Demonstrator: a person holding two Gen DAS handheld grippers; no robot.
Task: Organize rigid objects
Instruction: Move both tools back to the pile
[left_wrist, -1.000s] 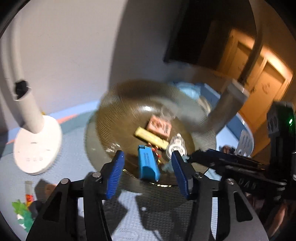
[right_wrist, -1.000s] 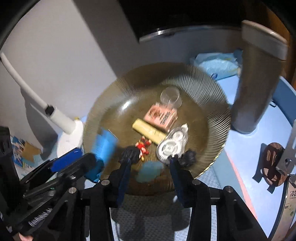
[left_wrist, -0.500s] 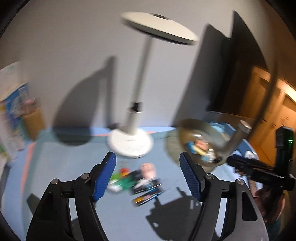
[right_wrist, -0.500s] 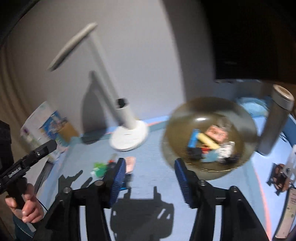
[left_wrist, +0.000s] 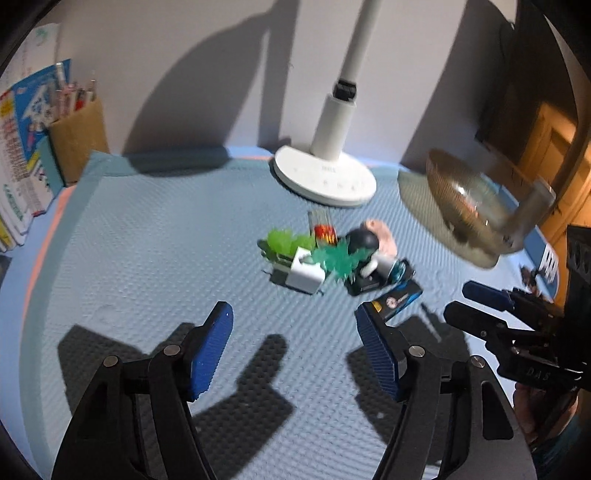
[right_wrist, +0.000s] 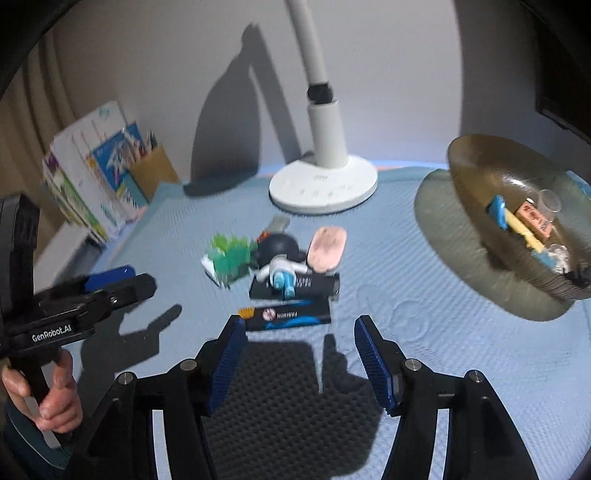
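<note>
A pile of small objects lies mid-mat: green plastic pieces (left_wrist: 284, 240) (right_wrist: 231, 254), a white cube (left_wrist: 306, 273), a small figure (right_wrist: 282, 275), a pink oval (right_wrist: 327, 249), a black box (right_wrist: 295, 286) and a black-and-blue box (right_wrist: 288, 317) (left_wrist: 399, 301). A ribbed brown glass bowl (right_wrist: 465, 173) (left_wrist: 454, 192) at the right holds a blue piece (right_wrist: 498, 212), a yellow bar (right_wrist: 524, 232), a pink box (right_wrist: 535, 221) and a clear cup (right_wrist: 550, 201). My left gripper (left_wrist: 293, 350) (right_wrist: 110, 280) is open and empty, near the pile's left side. My right gripper (right_wrist: 299, 360) (left_wrist: 476, 302) is open and empty, just short of the black-and-blue box.
A white desk lamp base (left_wrist: 325, 181) (right_wrist: 323, 188) stands behind the pile. Books (right_wrist: 88, 177) and a brown pen holder (left_wrist: 77, 144) stand at the left edge. A grey cylinder (left_wrist: 532, 212) is beside the bowl. The blue textured mat (left_wrist: 147, 258) covers the table.
Both grippers have pulled back from over the bowl and swung left and down toward the pile on the mat. A blue piece now lies in the bowl.
</note>
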